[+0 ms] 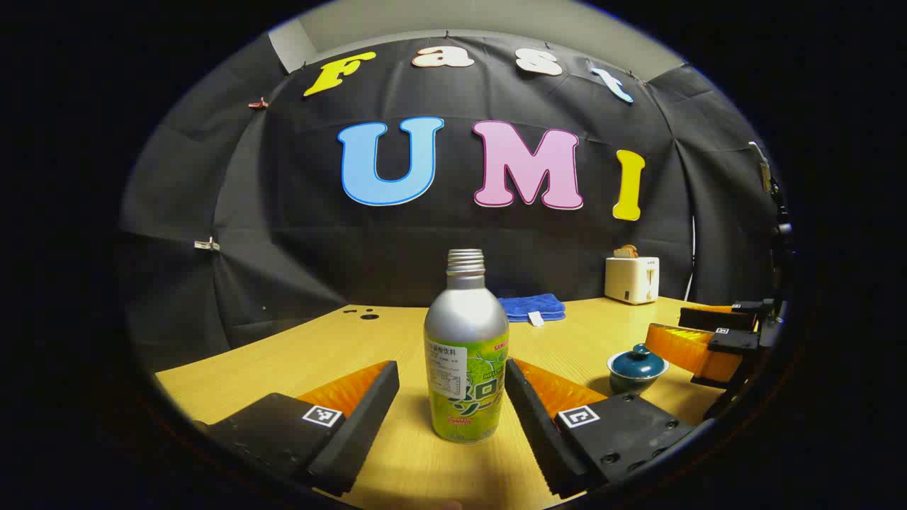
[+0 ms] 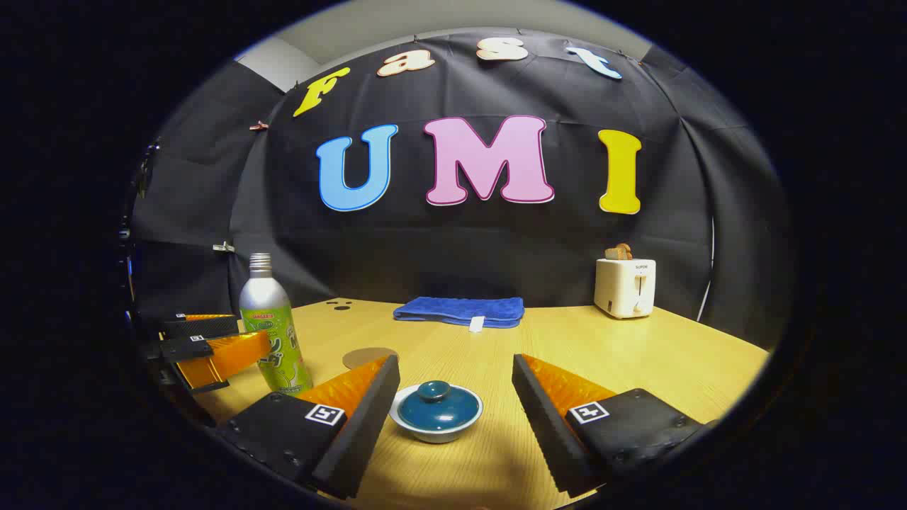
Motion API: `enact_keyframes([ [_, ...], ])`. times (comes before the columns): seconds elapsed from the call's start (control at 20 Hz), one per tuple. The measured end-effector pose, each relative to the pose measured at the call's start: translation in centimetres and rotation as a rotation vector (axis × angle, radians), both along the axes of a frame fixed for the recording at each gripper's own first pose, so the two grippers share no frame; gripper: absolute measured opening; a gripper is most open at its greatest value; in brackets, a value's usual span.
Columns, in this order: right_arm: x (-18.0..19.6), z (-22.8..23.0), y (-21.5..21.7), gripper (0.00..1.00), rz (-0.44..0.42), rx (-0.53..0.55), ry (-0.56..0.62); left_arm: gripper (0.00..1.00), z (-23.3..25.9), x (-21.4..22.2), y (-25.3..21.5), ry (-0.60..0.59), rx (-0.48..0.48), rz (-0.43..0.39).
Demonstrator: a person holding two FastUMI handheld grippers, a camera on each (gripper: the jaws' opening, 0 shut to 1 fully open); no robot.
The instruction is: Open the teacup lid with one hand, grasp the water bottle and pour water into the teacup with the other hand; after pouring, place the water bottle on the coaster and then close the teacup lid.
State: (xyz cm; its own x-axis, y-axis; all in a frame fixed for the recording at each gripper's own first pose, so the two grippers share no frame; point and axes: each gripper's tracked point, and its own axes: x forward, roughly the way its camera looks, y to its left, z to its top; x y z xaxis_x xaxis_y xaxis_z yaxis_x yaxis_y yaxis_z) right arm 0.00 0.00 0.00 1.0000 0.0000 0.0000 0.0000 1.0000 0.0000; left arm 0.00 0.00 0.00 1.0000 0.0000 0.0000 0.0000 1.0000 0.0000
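Note:
A silver water bottle (image 1: 465, 354) with a green label stands upright and uncapped on the wooden table, between the fingers of my left gripper (image 1: 453, 382); the fingers stand wide and do not touch it. The bottle (image 2: 273, 326) also stands at the left in the right gripper view, with the left gripper (image 2: 205, 347) beside it. A teal teacup (image 2: 436, 411) with its knobbed lid on sits between the spread fingers of my right gripper (image 2: 453, 382), which is open. The same teacup (image 1: 637, 368) and right gripper (image 1: 701, 340) appear at the right of the left gripper view. A round brown coaster (image 2: 368, 357) lies behind the cup.
A folded blue cloth (image 2: 460, 310) lies at the back of the table (image 2: 638, 354). A white toaster (image 2: 625, 287) with toast in it stands at the back right. A few small dark holes (image 2: 340, 304) mark the tabletop's far left.

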Motion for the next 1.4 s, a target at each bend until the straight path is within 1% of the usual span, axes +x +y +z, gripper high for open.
enact_keyframes([
  [0.75,0.1,-0.1,0.0,0.99,-0.001,0.001,0.005,0.95,-0.1,0.1,-0.6,-0.001,0.000,-0.037],
  [0.9,0.3,-0.1,0.3,0.99,0.012,-0.003,0.009,0.95,-0.1,0.2,-0.6,-0.001,0.000,-0.038],
  [1.05,1.1,-1.4,0.6,0.99,0.030,-0.014,0.079,0.95,-0.1,0.2,-0.6,-0.001,0.000,-0.038],
  [1.2,2.2,-2.2,1.0,0.99,0.045,-0.069,0.145,0.95,0.0,0.1,-0.6,-0.001,0.000,-0.038],
  [1.3,2.7,-2.4,1.4,0.93,0.056,-0.111,0.154,0.95,-0.1,0.1,-0.6,-0.001,0.000,-0.038],
  [1.35,2.9,-2.6,1.7,0.85,0.064,-0.124,0.163,0.95,-0.1,0.1,-0.6,-0.001,-0.001,-0.038],
  [1.4,3.2,-2.8,1.8,0.80,0.069,-0.133,0.176,0.95,0.0,0.1,-0.6,-0.001,0.000,-0.038],
])
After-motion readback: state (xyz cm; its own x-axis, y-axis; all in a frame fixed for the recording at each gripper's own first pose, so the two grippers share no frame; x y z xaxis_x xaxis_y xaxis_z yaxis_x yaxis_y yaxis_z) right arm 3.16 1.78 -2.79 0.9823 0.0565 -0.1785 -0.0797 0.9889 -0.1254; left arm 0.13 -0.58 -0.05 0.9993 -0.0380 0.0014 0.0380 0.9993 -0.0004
